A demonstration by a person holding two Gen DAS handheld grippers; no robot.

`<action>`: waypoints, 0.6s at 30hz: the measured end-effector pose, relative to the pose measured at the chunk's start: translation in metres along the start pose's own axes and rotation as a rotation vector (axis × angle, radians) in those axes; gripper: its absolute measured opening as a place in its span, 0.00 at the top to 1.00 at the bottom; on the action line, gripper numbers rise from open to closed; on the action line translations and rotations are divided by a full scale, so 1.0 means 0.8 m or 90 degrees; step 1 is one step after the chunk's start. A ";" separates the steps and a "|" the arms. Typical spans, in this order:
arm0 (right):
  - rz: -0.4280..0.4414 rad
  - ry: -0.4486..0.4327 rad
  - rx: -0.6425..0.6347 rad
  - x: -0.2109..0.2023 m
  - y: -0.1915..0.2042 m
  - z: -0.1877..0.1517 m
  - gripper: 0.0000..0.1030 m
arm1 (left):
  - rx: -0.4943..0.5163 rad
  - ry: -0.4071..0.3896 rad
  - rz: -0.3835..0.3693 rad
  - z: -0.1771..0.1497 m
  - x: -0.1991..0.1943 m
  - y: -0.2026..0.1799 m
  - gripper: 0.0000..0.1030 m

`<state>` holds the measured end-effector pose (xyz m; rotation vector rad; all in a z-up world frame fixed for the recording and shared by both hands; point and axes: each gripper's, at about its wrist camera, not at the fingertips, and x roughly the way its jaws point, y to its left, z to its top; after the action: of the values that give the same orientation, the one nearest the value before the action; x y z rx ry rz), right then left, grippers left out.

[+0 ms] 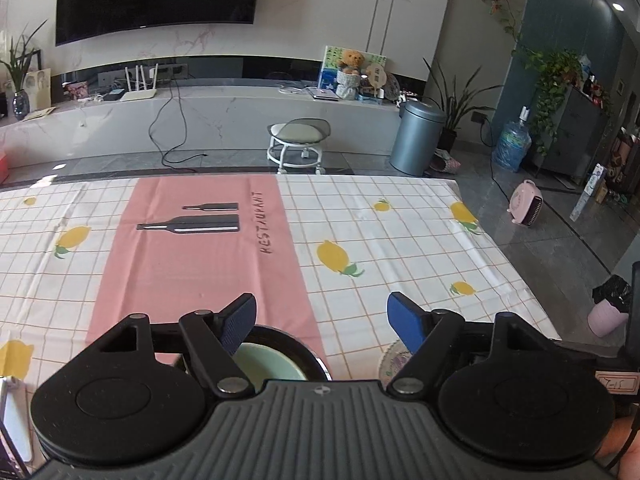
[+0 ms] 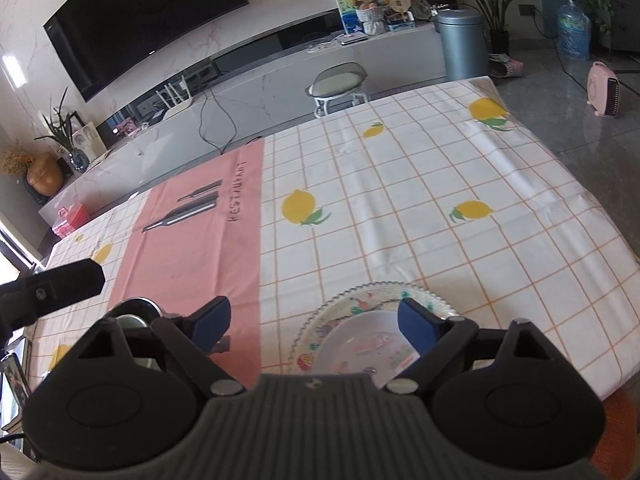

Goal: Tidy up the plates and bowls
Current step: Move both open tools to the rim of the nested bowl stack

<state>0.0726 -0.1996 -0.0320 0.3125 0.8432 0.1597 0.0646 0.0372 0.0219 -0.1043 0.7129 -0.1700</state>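
The left tool [image 1: 322, 320] stood spread wide with nothing between its blue pads, above the near edge of the table [image 1: 400, 220]. Just below it a pale green bowl [image 1: 268, 364] sat nested inside a dark bowl [image 1: 304, 350] on the pink placemat [image 1: 192, 272]; most of both was hidden by the tool body. The right tool [image 2: 314, 326] was likewise spread and empty, hanging over a clear glass plate [image 2: 360, 340] with a beaded rim and printed fruit, which lay flat on the lemon-checked tablecloth [image 2: 400, 200] to the right of the placemat. In the right wrist view the bowls' rim [image 2: 136, 308] showed at near left, well apart from the plate.

Both dishes appeared set down and released, so the step in hand seemed to be choosing the next pickup. To do that well, each tool would best come down over a rim with one pad inside and one outside, squarely across the edge, not at an angle. The glass plate looked slick and shallow, so a low approach close to the cloth would suit it. The nested bowls could lift as a pair if the outer rim were pinched; pinching only the green one risked leaving the dark bowl behind.
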 end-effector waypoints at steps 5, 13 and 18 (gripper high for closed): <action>0.038 0.017 -0.029 0.010 0.038 0.002 0.08 | -0.031 0.041 0.049 -0.004 0.012 0.045 0.15; 0.071 0.107 -0.035 0.045 0.078 -0.008 0.08 | -0.067 0.070 0.060 -0.024 0.020 0.085 0.15; 0.069 0.155 -0.030 0.066 0.088 -0.019 0.09 | -0.116 0.091 0.050 -0.038 0.031 0.109 0.15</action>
<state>0.0945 -0.1160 -0.0549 0.2976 1.0622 0.3234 0.0734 0.1166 -0.0302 -0.2402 0.8737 -0.0367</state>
